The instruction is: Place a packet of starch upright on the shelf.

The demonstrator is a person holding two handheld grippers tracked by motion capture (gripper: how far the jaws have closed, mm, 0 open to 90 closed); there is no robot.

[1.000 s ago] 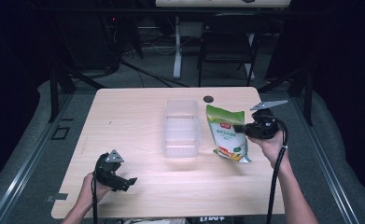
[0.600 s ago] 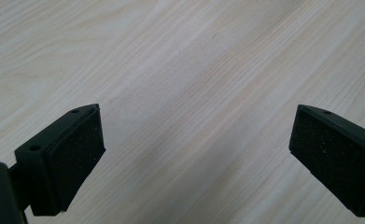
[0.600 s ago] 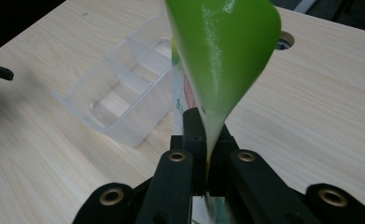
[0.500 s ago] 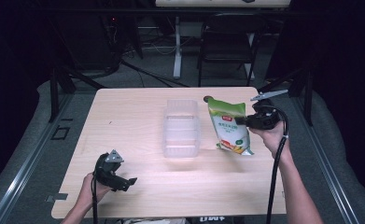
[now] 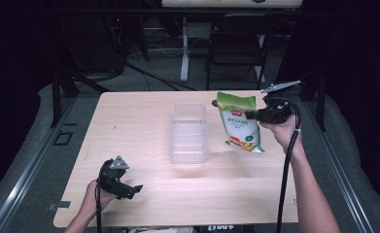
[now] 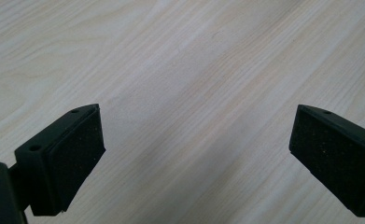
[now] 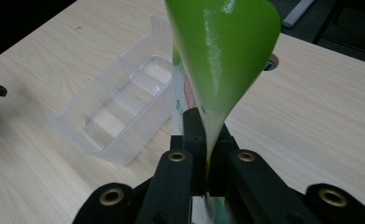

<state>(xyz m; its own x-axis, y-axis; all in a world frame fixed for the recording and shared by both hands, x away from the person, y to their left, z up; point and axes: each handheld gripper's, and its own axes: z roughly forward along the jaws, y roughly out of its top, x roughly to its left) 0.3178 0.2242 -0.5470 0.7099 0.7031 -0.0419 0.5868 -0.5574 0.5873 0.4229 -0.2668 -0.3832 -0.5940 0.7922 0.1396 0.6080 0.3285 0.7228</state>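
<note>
The right gripper [image 5: 251,115] pinches the edge of a green snack bag [image 5: 238,121] with its 2 jaws pressed tight on it. The bag hangs in the air above the wooden table [image 5: 144,111], just to the right of a clear plastic box [image 5: 188,133] (the box has little rooms inside). The left gripper [image 5: 135,189] rests low near the front of the table, well apart from the box, with its 2 jaws spread wide and nothing between them.

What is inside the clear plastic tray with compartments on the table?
The clear plastic tray holds nothing visible; the wooden table shows through. In the right gripper view, the green pouch covers its far end.
</note>
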